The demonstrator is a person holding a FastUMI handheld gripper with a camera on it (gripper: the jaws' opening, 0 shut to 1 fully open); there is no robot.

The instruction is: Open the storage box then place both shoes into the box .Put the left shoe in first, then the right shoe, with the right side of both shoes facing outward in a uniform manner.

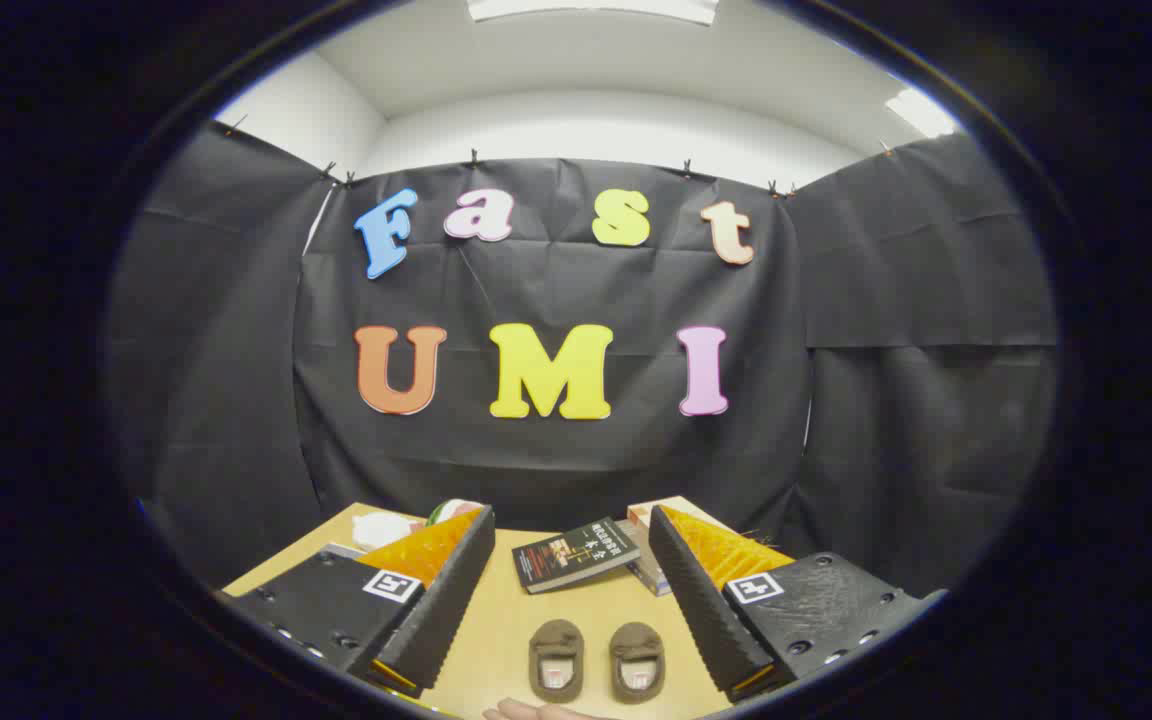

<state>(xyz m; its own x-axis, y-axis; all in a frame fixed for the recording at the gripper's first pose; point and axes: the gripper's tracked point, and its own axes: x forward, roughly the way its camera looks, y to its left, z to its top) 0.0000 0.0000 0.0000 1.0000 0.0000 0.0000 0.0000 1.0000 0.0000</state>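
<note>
The tool (571,600) stands with its fingers spread wide and nothing between them, held above the table (496,620). Down between the fingers, near the table's front edge, sit the two shoes (596,660), side by side and just apart, openings up. Just in front of them a sliver of a hand (536,712) shows, cut off. Beyond the shoes, between the fingertips, a dark book (576,553) lies flat, with a stack of books (651,545) next to it, partly behind the right finger. Behind the left finger are a white object (383,528) and something red, green and white (454,508); neither can be identified. I cannot make out a storage box with confidence. Judgement: the lid comes first, so the tool should find the box and open it before touching the shoes. Left and right shoe are not distinguishable from here; check before gripping.
</note>
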